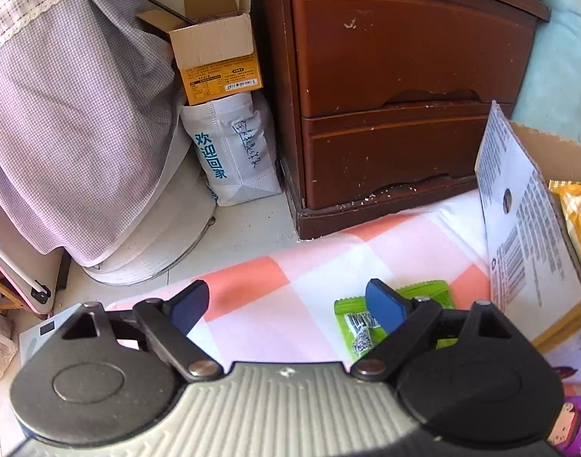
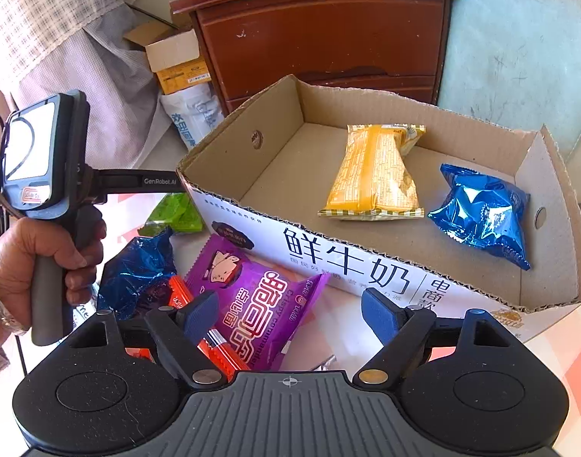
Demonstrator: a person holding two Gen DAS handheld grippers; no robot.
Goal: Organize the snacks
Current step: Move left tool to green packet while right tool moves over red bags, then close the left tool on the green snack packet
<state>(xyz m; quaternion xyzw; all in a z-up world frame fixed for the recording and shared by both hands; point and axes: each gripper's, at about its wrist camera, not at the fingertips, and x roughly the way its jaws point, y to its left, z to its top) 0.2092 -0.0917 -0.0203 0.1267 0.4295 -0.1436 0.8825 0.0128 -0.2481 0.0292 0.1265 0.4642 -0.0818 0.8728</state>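
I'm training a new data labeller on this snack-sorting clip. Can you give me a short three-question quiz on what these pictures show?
1. True or false: the cardboard milk box already holds a yellow snack packet and a shiny blue foil packet.
2. Which packet lies nearest the left gripper? A) green snack packet B) red bar C) orange tin
3. Fill in: the purple snack packet lies ____ the box, on the checked cloth.

Key: 1 true; 2 A; 3 outside (in front of it, under the open right gripper).
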